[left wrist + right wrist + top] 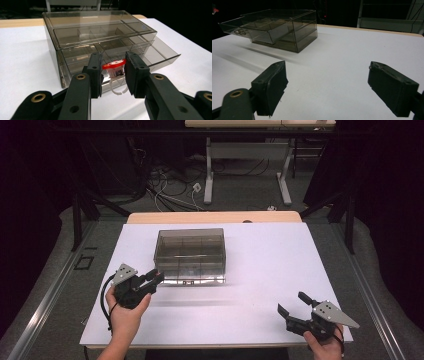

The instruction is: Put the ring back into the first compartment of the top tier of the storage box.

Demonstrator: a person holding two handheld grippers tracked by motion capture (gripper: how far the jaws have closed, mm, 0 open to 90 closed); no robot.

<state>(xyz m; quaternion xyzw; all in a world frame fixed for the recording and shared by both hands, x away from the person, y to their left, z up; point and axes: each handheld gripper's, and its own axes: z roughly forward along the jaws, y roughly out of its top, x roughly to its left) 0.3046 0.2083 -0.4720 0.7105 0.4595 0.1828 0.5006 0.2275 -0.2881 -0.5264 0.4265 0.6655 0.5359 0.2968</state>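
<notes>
We have the red-topped ring (114, 68) pinched in our left fingers (95, 72) before the half-open drawer (160, 53), probably still to drop it in, right fingers (272, 85) spread idle.

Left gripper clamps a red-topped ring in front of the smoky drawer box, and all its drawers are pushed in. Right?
Not quite: the left gripper does clamp the red-topped ring, but the drawer box has its lower drawer pulled out, as the left gripper view shows.

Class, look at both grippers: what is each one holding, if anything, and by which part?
The left gripper holds a toy ring with a red top, clamped by the sides of that top; its white band hangs below. The right gripper is open and holds nothing.
</notes>
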